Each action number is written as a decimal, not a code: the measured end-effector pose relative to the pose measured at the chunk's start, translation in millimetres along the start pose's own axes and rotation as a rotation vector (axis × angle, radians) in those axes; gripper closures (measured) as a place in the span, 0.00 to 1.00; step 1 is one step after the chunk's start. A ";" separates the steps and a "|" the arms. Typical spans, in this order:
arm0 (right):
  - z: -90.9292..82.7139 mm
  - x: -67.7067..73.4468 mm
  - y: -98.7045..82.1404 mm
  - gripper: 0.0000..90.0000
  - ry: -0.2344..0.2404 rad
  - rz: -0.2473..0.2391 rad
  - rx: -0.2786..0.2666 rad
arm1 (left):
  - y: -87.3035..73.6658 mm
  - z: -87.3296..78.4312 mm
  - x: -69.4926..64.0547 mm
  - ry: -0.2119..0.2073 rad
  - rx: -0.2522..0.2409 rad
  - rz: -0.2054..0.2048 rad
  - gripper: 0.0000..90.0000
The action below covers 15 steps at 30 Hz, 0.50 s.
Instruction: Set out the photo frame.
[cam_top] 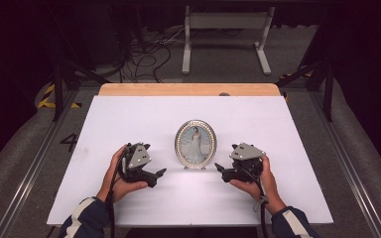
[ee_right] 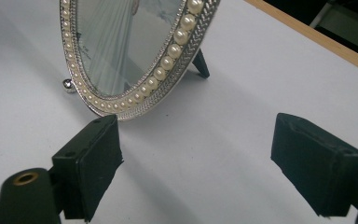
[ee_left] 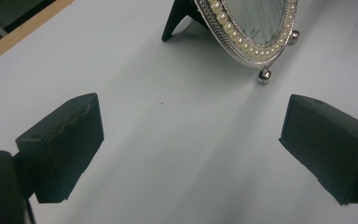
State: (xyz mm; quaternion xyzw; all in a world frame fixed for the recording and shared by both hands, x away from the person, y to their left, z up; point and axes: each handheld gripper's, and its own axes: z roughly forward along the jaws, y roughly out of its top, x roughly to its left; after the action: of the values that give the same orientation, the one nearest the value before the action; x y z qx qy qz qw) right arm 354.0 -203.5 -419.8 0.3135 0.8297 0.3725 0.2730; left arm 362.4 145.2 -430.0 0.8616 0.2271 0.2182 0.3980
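Tongs, left (cam_top: 159, 173) and right (cam_top: 219, 168), are held open and empty beside an oval picture frame (cam_top: 195, 144) stood upright on the white surface (cam_top: 129, 114).

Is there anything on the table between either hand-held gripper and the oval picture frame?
Nothing visible. The oval picture frame stands upright on the white table, with bare surface between it and the open left hand-held gripper and the open right hand-held gripper.
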 end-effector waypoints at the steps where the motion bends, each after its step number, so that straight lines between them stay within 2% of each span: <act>1: -1.3 -1.4 -1.2 0.18 -0.003 0.002 0.000 | -1.1 -0.7 -0.4 0.002 0.003 0.000 0.07; 7: -9.6 -8.5 -7.6 0.18 -0.029 0.013 0.011 | -7.5 -7.1 -0.9 0.009 0.013 0.006 0.07; 15: -17.9 -6.6 -12.1 0.18 -0.034 -0.012 0.027 | -16.8 -16.4 -2.5 0.019 0.025 0.008 0.07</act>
State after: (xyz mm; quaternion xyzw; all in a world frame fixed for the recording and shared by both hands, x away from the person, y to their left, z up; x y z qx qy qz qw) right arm 342.2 -222.6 -417.7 0.3184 0.8318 0.3542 0.2852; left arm 347.6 163.1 -434.0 0.8653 0.2303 0.2252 0.3840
